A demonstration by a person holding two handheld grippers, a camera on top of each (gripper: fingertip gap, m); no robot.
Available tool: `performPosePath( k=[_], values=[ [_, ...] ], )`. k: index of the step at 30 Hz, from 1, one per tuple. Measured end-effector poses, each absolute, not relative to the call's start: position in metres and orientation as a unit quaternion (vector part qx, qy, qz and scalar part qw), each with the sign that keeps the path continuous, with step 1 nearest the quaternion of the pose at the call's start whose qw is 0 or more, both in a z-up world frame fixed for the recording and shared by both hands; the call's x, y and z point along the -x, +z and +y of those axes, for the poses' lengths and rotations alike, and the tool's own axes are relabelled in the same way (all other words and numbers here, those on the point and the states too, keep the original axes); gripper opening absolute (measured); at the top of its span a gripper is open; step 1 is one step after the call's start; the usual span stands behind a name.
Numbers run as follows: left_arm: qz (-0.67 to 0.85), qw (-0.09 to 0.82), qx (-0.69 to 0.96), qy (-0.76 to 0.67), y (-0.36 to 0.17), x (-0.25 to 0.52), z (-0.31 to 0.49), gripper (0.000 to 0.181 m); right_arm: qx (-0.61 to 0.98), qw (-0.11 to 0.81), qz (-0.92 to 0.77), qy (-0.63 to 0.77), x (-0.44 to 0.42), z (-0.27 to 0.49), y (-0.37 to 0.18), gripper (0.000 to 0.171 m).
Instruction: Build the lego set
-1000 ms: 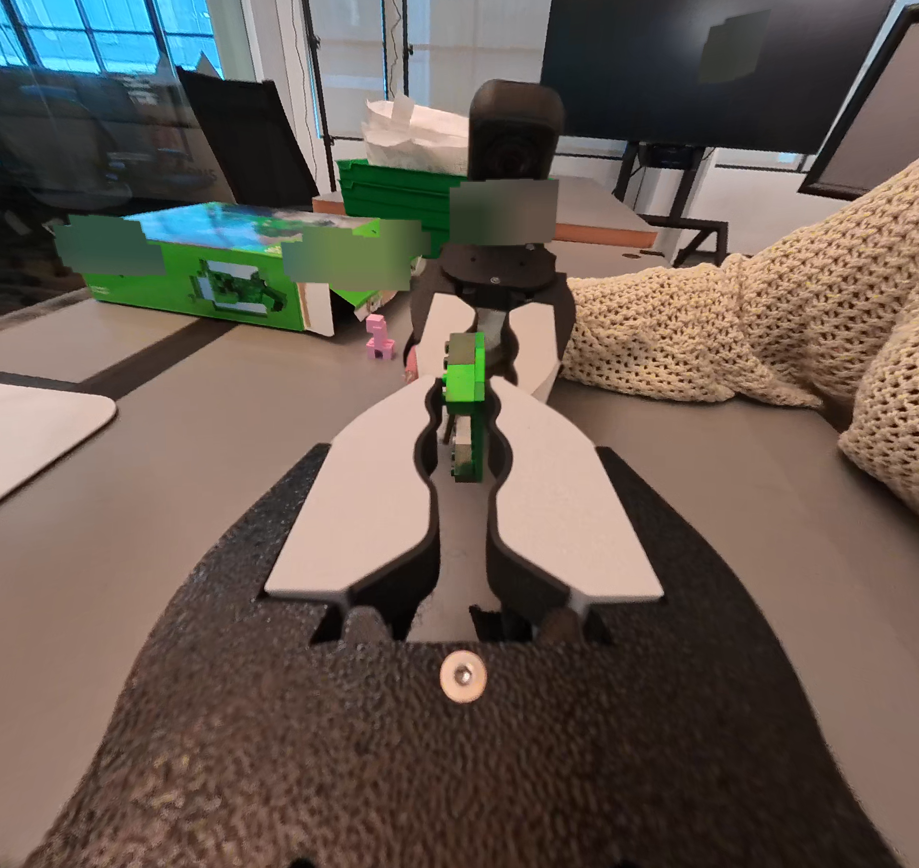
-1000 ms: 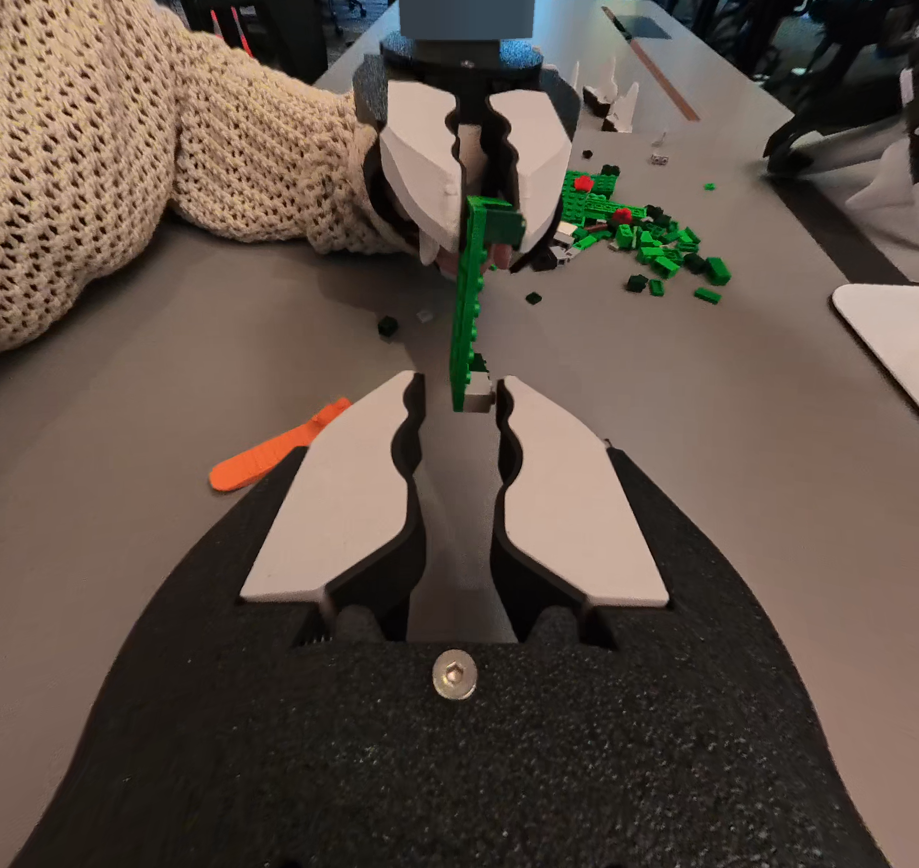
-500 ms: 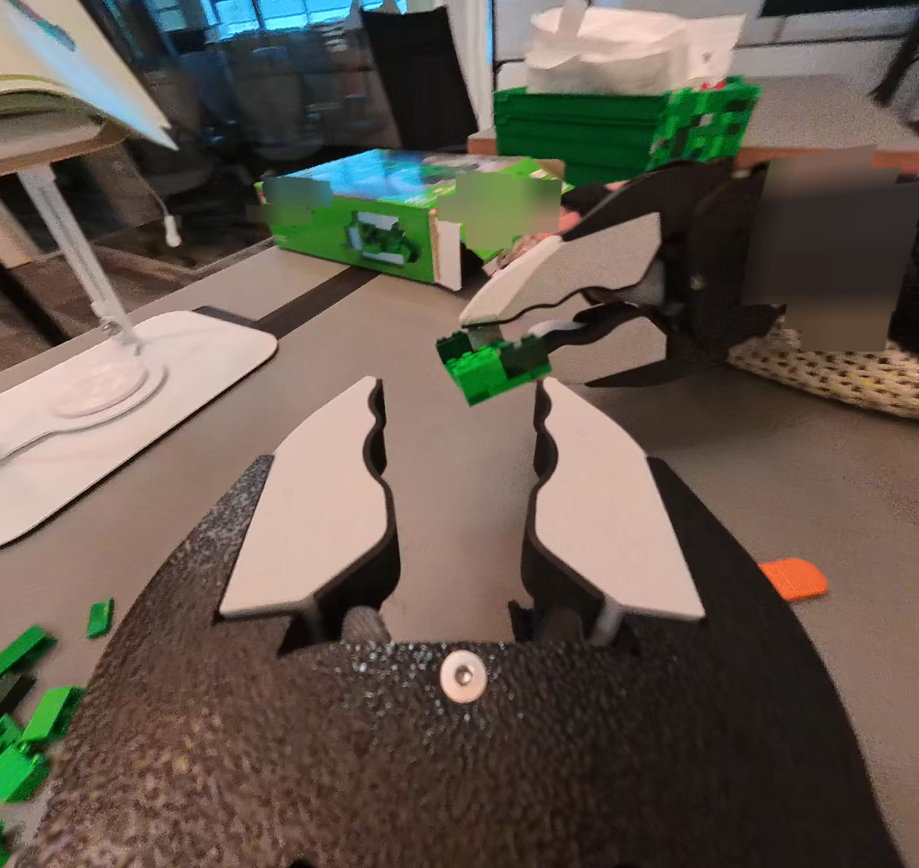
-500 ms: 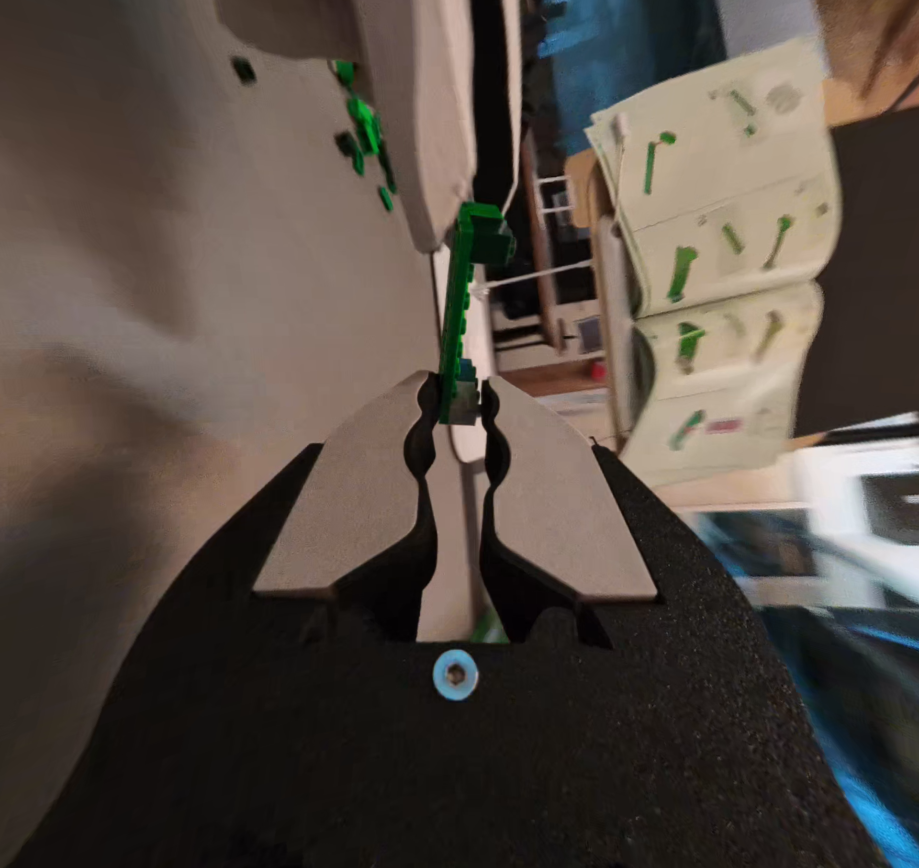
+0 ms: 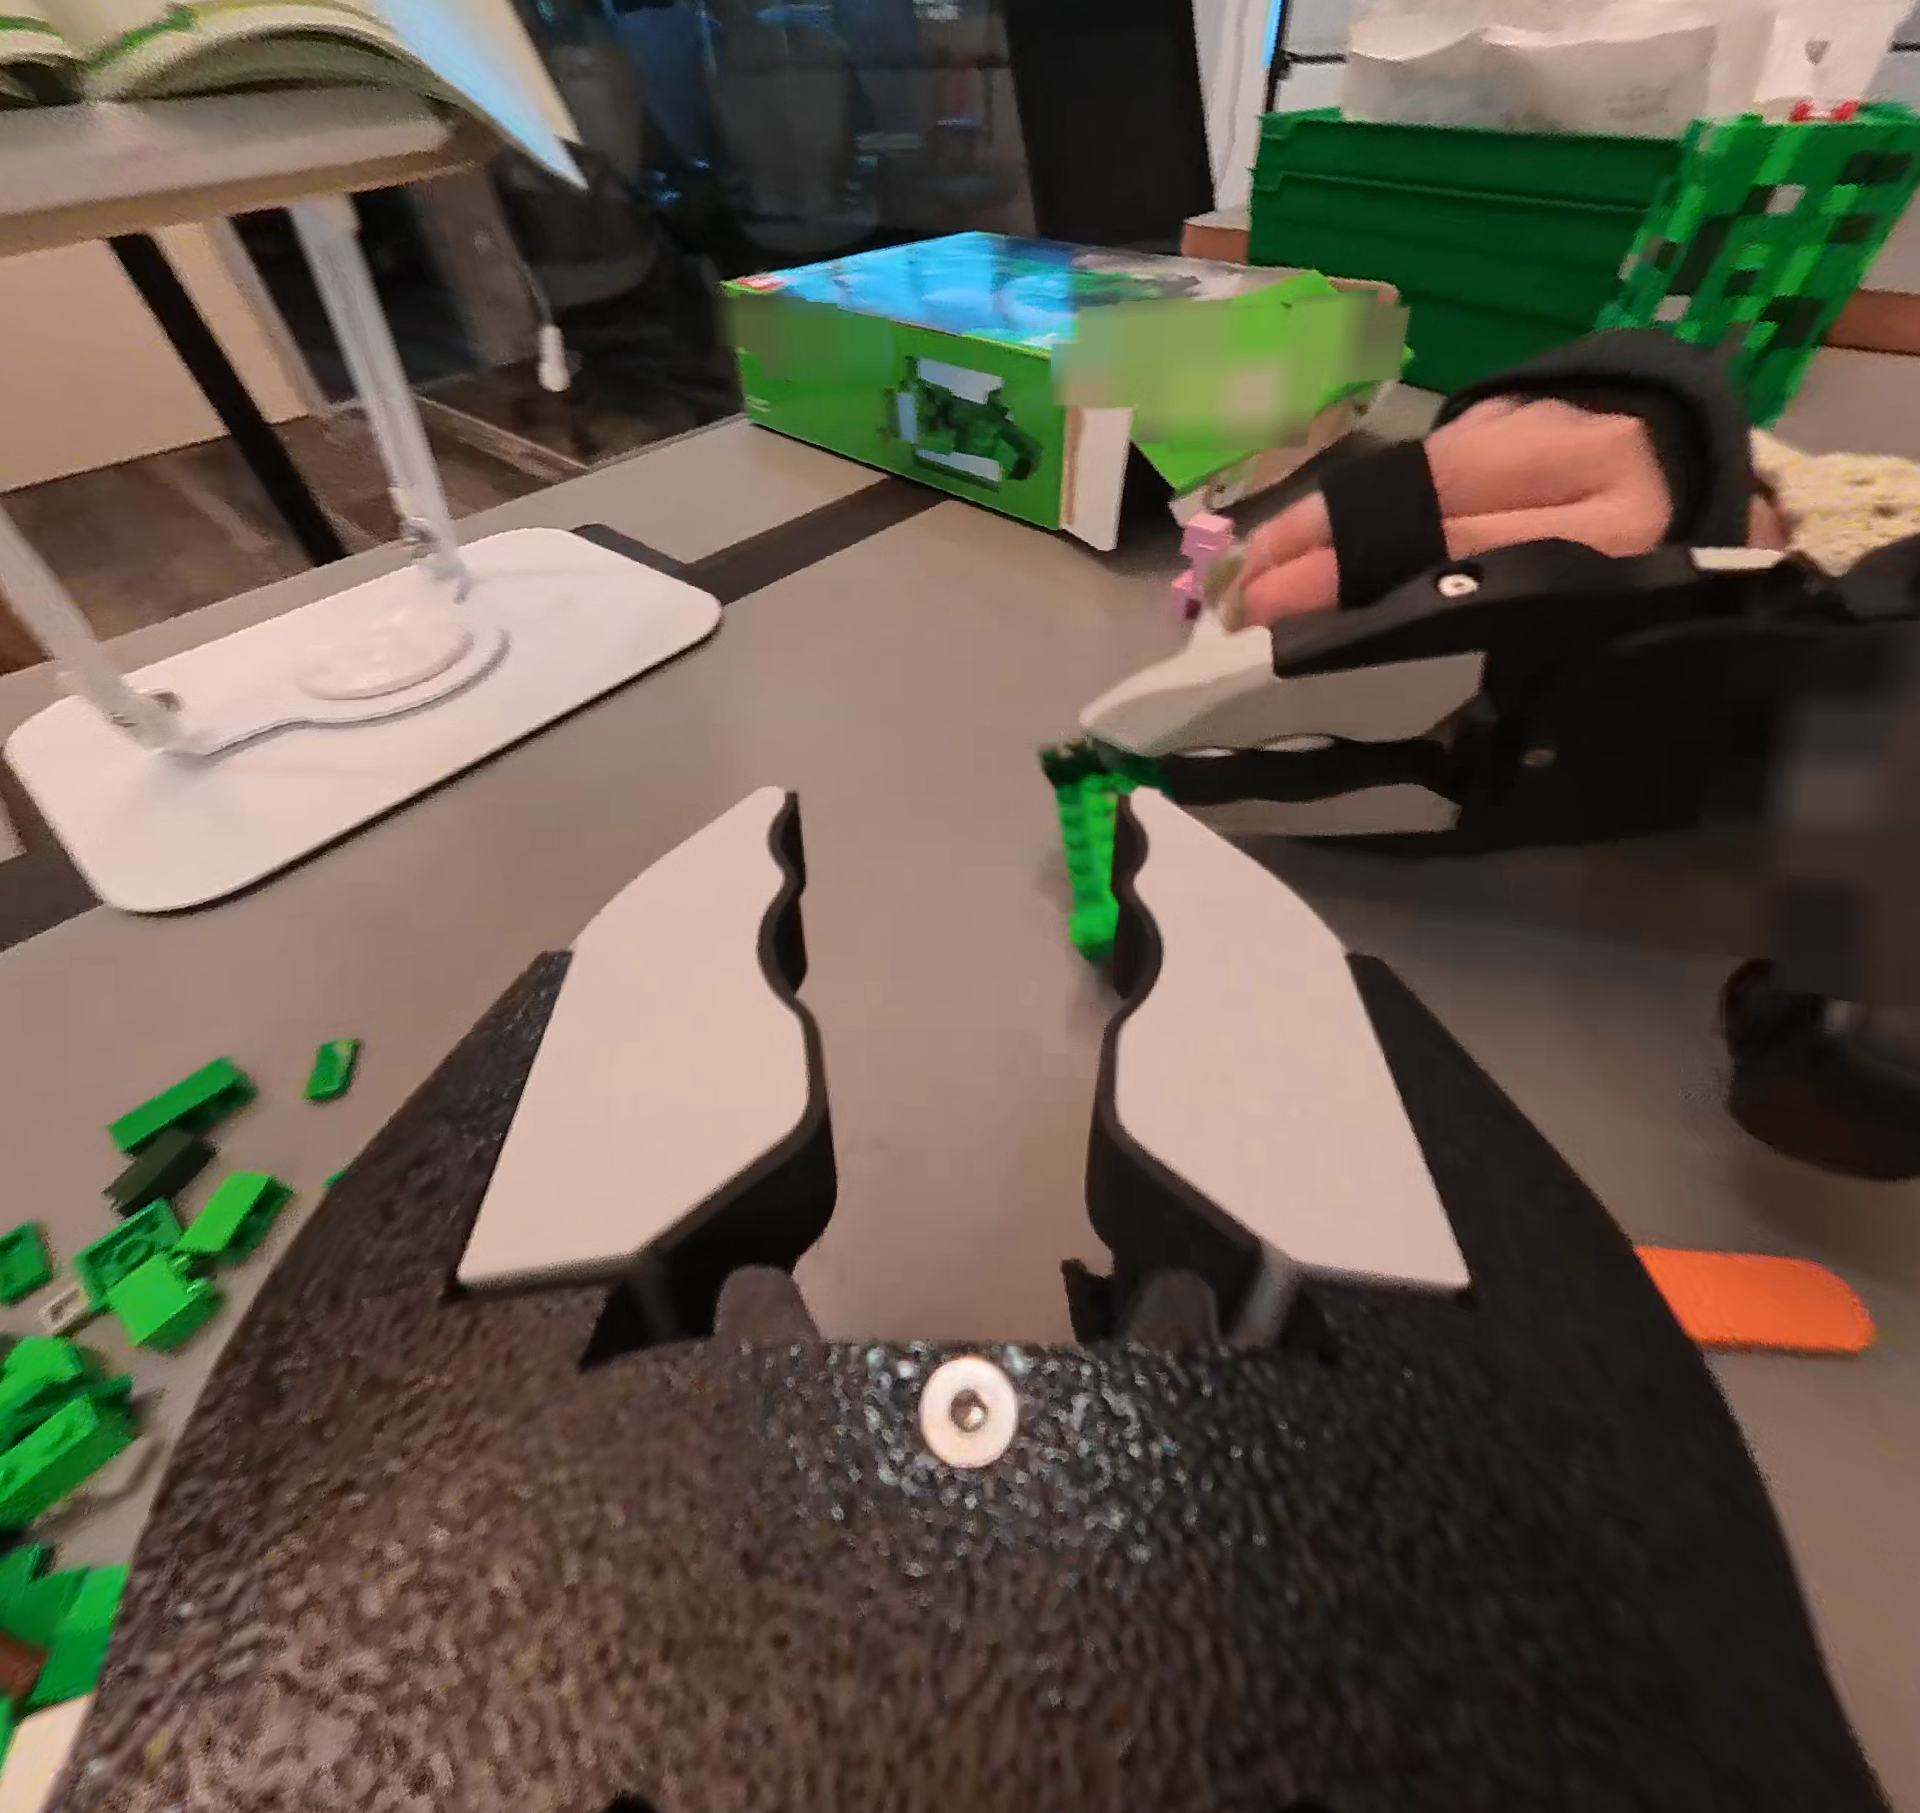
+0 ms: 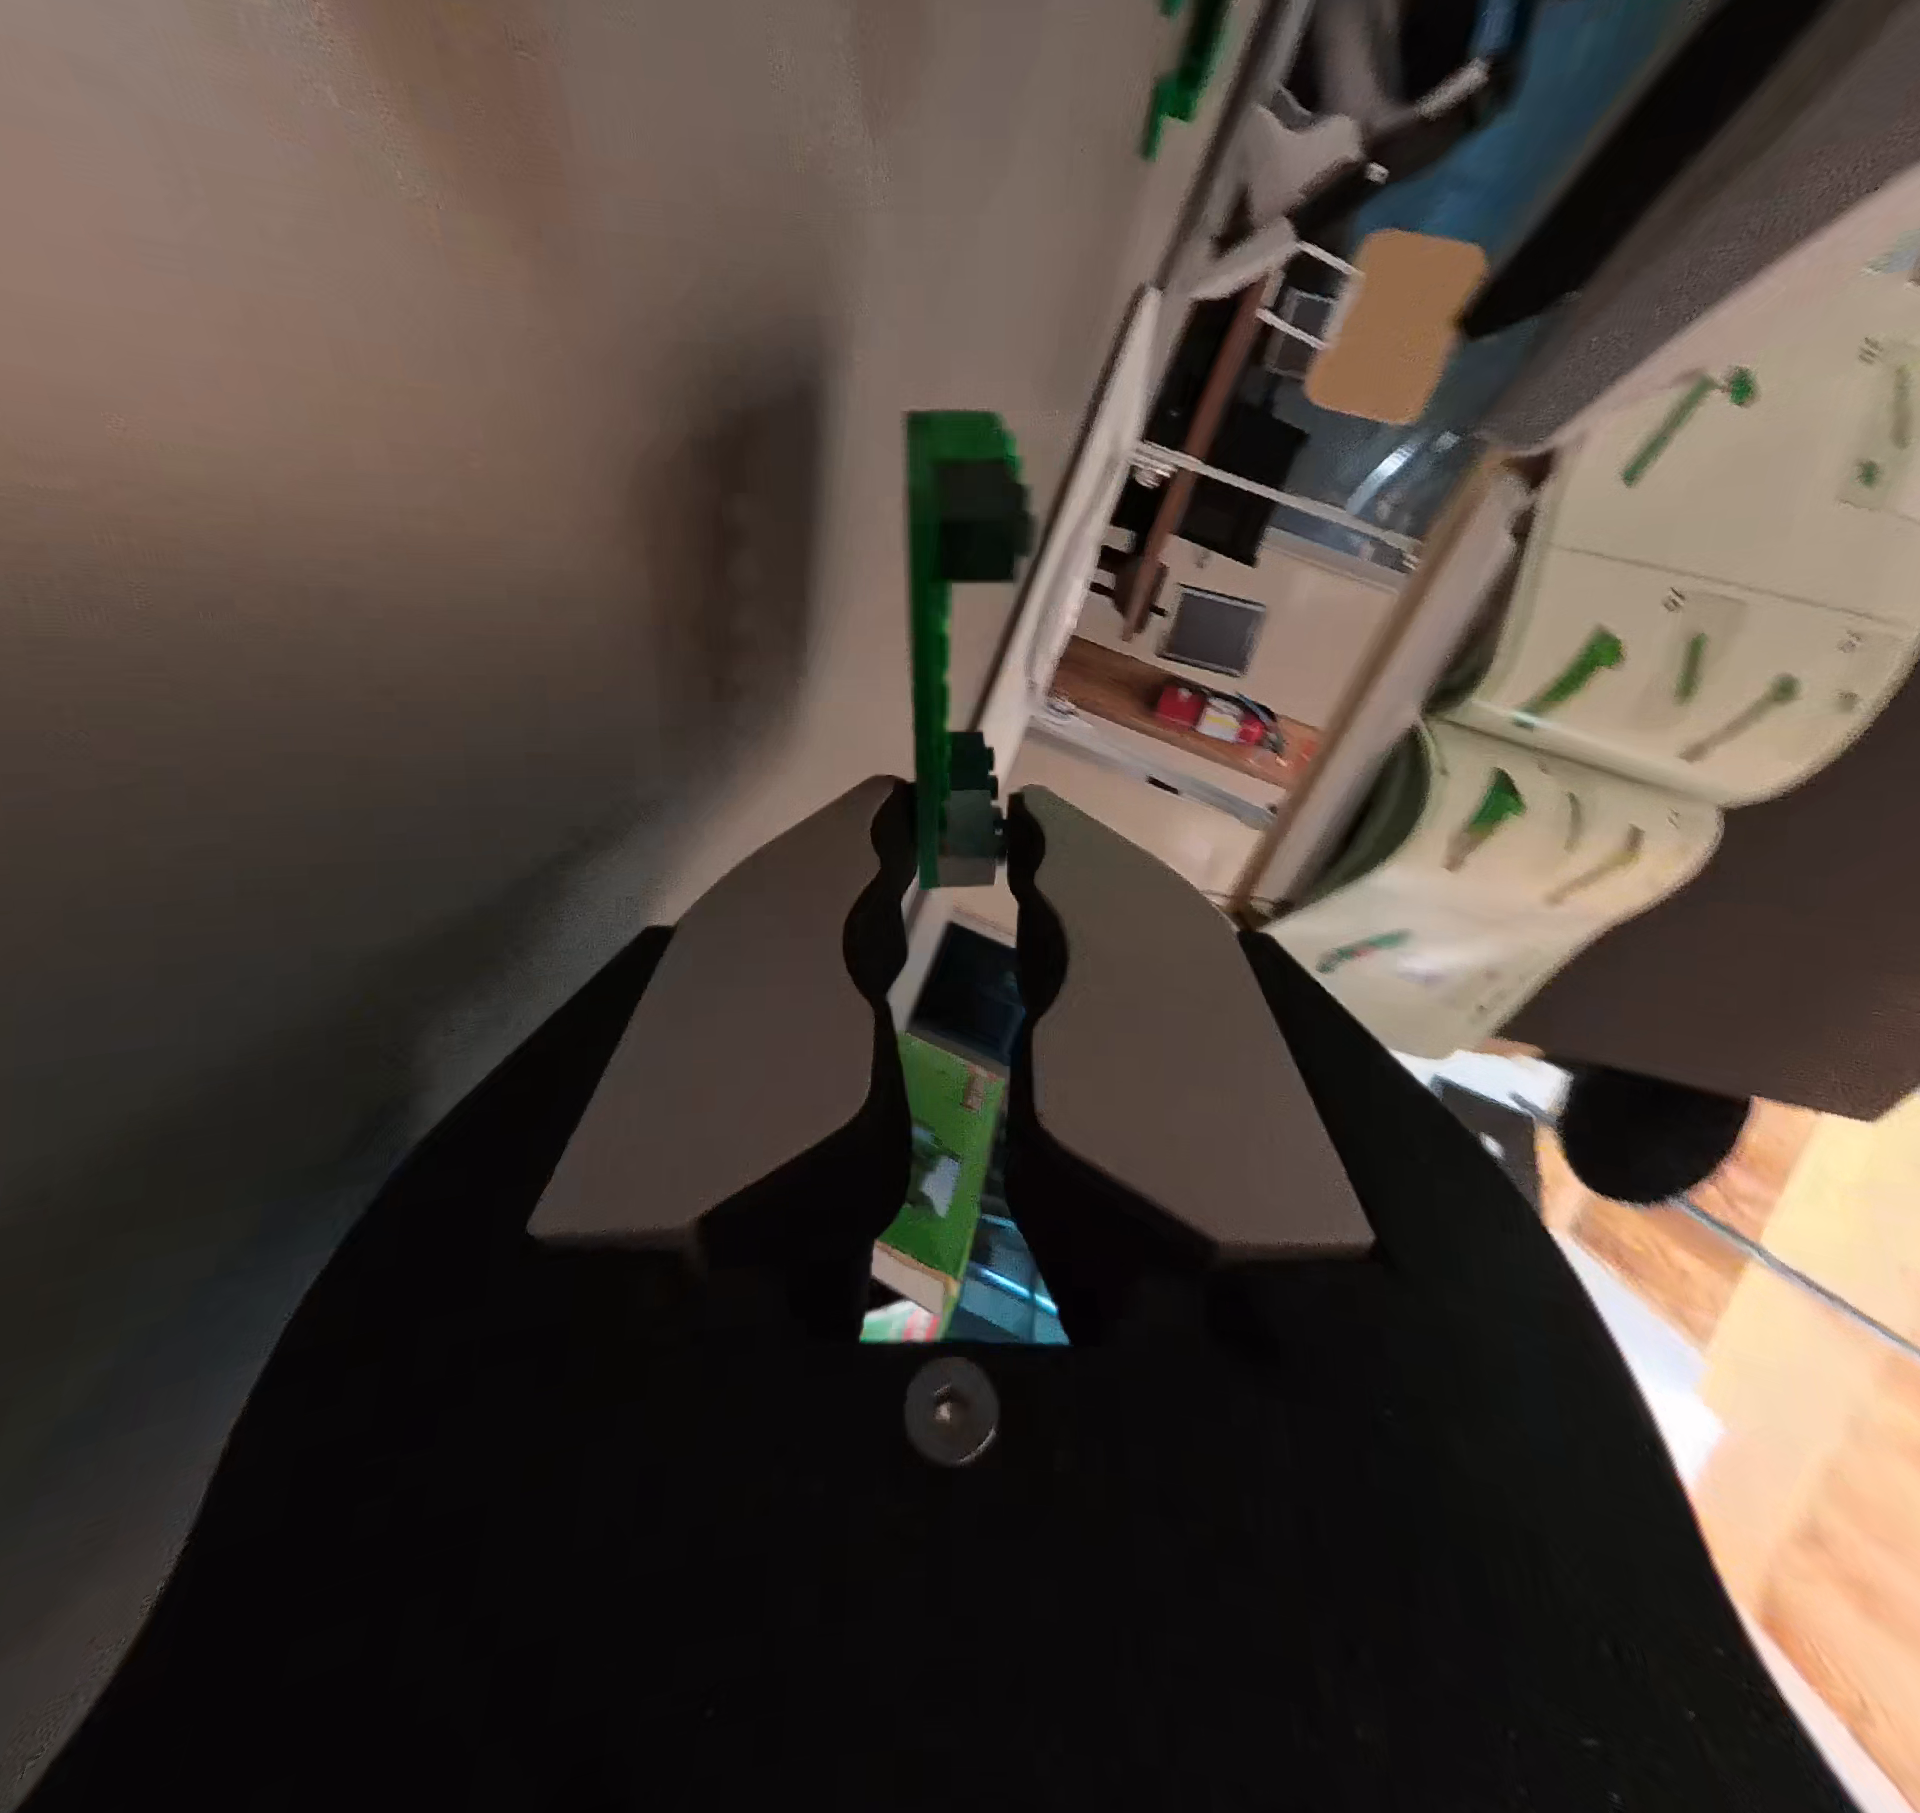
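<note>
Left gripper (image 5: 961,828) jaws spread wide; right gripper (image 6: 954,828), rolled sideways, jaws pinched together.

White stand base (image 5: 343,693) (clear post) on grey table (image 5: 904,641).

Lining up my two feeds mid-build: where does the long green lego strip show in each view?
Left wrist view: green lego strip right of centre, hanging from the right tongs.
Right wrist view: strip at centre, standing up out of the tongs.
Shared landmark: the open instruction booklet.
</note>
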State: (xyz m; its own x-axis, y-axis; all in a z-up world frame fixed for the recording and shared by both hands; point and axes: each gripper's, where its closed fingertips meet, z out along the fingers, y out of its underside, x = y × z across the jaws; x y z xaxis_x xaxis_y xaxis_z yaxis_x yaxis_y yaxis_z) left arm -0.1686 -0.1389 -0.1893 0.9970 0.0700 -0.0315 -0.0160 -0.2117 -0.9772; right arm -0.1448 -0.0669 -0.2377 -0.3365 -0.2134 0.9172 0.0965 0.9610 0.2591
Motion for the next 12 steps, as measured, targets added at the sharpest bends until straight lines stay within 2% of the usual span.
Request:
performPosePath(
  k=[2, 4, 7, 10, 12],
  values=[
    [-0.031, 0.634, 0.771, 0.052, -0.183, 0.178, -0.143, 0.056, -0.037, 0.533, -0.835, -0.129, 0.139, -0.066, -0.250, 0.027],
    [-0.042, 0.637, 0.767, 0.061, -0.176, 0.185, -0.145, 0.055, -0.018, 0.513, -0.849, -0.124, 0.133, -0.060, -0.251, 0.028],
    [-0.042, 0.615, 0.783, 0.089, -0.167, 0.195, -0.149, 0.053, 0.060, 0.466, -0.876, -0.107, 0.116, -0.045, -0.247, 0.046],
    [-0.027, 0.513, 0.853, 0.091, -0.169, 0.192, -0.155, 0.049, 0.176, 0.441, -0.880, 0.008, 0.098, -0.047, -0.238, 0.053],
    [0.004, 0.442, 0.891, 0.108, -0.159, 0.178, -0.156, 0.039, 0.237, 0.441, -0.856, 0.130, 0.093, -0.062, -0.227, 0.052]
  ],
)
